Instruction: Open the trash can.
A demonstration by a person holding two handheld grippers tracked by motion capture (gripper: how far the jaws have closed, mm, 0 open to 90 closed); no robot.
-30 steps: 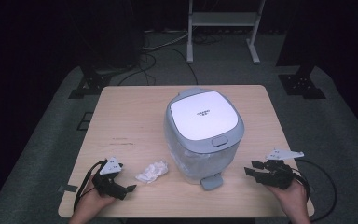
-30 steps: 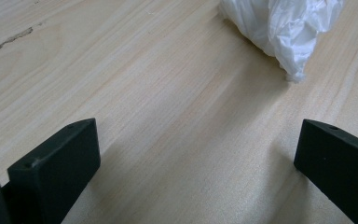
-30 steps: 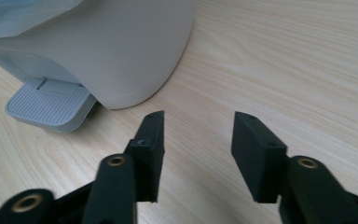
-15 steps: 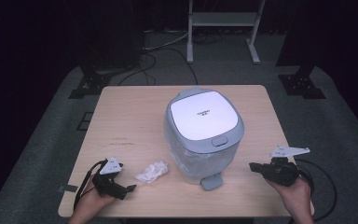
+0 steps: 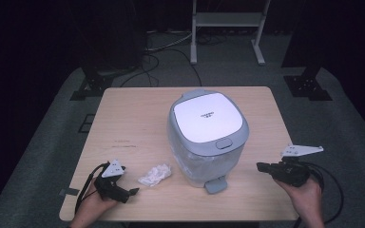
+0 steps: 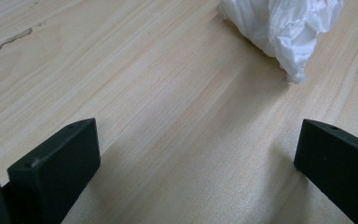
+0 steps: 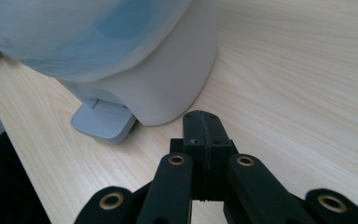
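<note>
We are lining up our left tongs, jaws wide, on the crumpled tissue at that frame's upper right. Our right tongs, closed and empty, are aiming at the bin's pedal; pressing it likely comes next.
</note>
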